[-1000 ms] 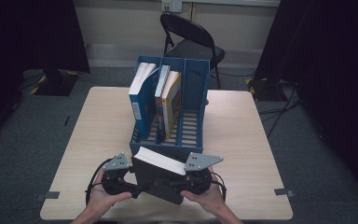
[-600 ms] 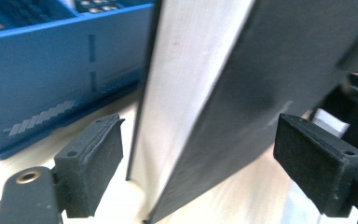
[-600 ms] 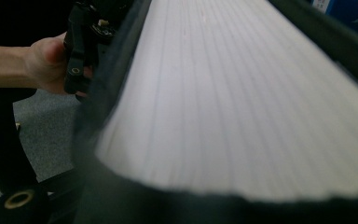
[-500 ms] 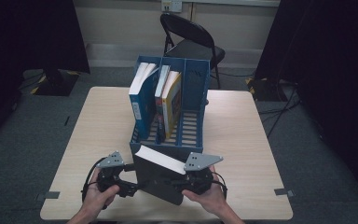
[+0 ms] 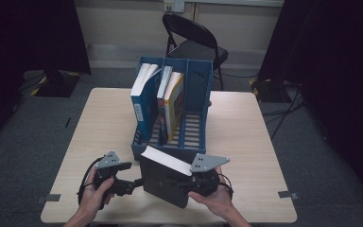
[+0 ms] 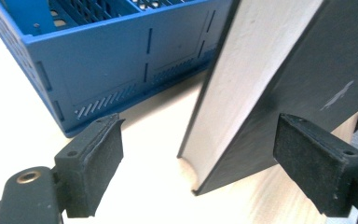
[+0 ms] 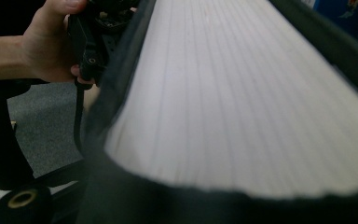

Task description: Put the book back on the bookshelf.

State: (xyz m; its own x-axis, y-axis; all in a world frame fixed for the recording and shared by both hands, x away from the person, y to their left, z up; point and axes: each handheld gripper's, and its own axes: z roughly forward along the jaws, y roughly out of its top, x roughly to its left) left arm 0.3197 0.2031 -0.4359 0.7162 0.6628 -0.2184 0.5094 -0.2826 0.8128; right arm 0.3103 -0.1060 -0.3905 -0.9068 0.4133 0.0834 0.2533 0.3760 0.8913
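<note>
1. Nearest the person, a black book stood tilted on the table, its lower corner resting on the tabletop just in front of the blue rack. Its white page edge faced up and to the left, and its long axis ran from upper left to lower right in the high view.

2. The right gripper held the book from the right side. Its own view looked close along the white pages, with the black cover wrapping the lower edge, so I judged the jaws to be pinching the book, half spread across its thickness.

3. The left gripper sat just left of the book. In its own view both pads stood wide apart and clear of the cover, with the book's corner between them but untouched. Its jaws had just been opening, with no grip left on the book.

4. So the right hand alone carried the book; the left hand was near but free.

5. Beyond, the rack held a blue book in its left slot and a yellow book in the middle one, both leaning; the right slot looked empty.

6. That open slot lay straight ahead and a little right of the held book, so the coming move probably turns on lifting it upright and forward.

7. A folding chair stood behind the table.
</note>
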